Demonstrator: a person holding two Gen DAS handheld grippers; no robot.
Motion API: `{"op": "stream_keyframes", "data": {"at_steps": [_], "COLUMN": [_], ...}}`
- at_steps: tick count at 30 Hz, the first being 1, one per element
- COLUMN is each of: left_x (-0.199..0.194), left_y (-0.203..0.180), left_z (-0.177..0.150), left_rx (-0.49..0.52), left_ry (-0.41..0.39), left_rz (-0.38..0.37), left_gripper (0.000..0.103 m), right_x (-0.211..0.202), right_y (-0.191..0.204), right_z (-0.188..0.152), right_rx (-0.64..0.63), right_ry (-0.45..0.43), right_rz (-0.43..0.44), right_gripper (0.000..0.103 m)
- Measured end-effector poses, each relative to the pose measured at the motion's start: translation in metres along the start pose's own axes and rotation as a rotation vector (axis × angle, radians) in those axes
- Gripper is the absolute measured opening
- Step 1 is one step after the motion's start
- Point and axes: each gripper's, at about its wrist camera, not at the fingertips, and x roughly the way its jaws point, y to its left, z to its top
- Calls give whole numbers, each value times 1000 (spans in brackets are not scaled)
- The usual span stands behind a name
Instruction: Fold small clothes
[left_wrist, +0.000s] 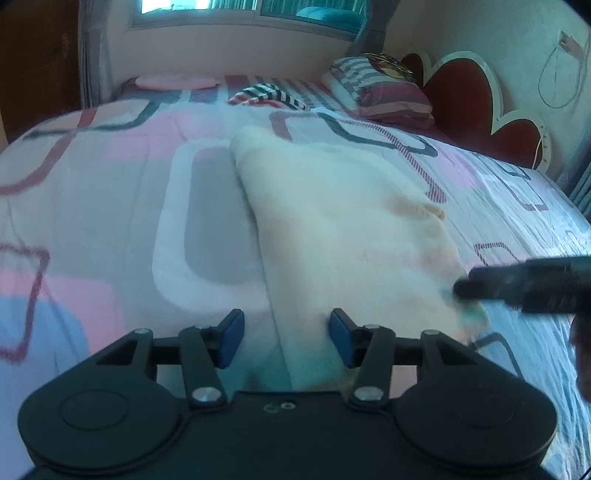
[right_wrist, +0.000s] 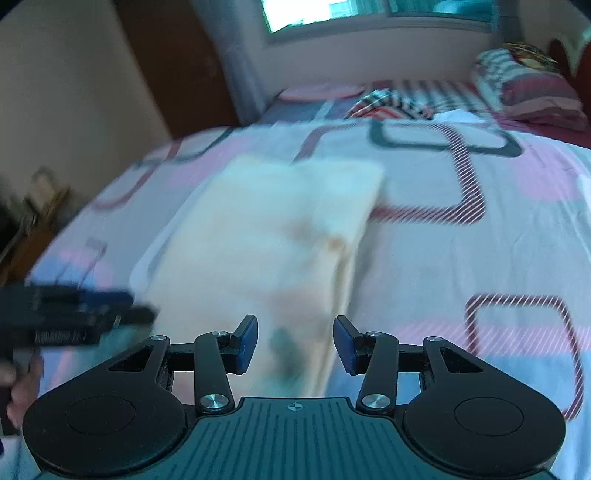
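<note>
Left gripper (left_wrist: 287, 339) stands released, jaws apart, poised over the near left edge of the garment (left_wrist: 332, 221); no fabric is pinched between the pads. Right gripper (right_wrist: 295, 343) is likewise released and sits over the near right edge of the garment (right_wrist: 266, 236), with cloth visible in the gap but not clamped.

The garment is a cream-coloured piece, apparently already folded into a long narrow shape, lying flat on the bed (left_wrist: 92, 206). Its near end lies below both grippers; its far end points toward the pillows (left_wrist: 376, 88). A striped cloth (left_wrist: 266, 96) lies beyond the garment, well apart from it.

Judged step: regrasp of the near end for a further fold toward the far end.

Risks from this position:
- Both views are blurred. Closing the jaws while moving may catch only the top layer and pull the existing fold open.
- Closing too low may pinch the bed cover together with the garment, dragging the cover during the lift.
- Unequal grip points on the two near corners would skew the fold line.
- The grippers work near each other; converging paths could cause contact.
</note>
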Motion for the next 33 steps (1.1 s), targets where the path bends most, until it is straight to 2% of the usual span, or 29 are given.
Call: {"op": "stream_keyframes", "data": {"at_steps": [3,4,6,9,16,26,28,30,31,32,33], "left_x": [4,3,1,0,-2,-2,-1,-2,-6,-14,-24], "left_y": [-1,-1,-4,-7,-7,-15,-18,-20,-21,-25,-30], "left_z": [-9,-11,-14,-17,-20,-21,-19,-18,-17,-18,-22], "left_rx": [-14,-15,2,-1,-11,7,22,23,15,10,16], "left_ry": [24,19,15,18,15,8,11,16,17,1,-32], "left_rz": [24,30,53,65,75,127,156,203,229,257,281], "left_gripper": [51,51,52,53,54,58,65,82,85,94,102], "right_x": [19,21,22,23,20,20,19,19,16,11,4], "right_y": [8,6,-2,-4,2,0,1,1,0,-1,0], "right_z": [-16,-20,-22,-22,-20,-23,-22,-21,-19,-20,-21], "right_rx": [-51,-46,11,34,22,31,30,32,40,49,54], "right_ry": [61,53,49,50,60,44,49,59,64,69,71], "right_rz": [-93,-121,-118,-129,-144,-144,-146,-140,-127,-115,-117], "right_gripper": [46,46,46,46,46,47,47,48,50,63,92]}}
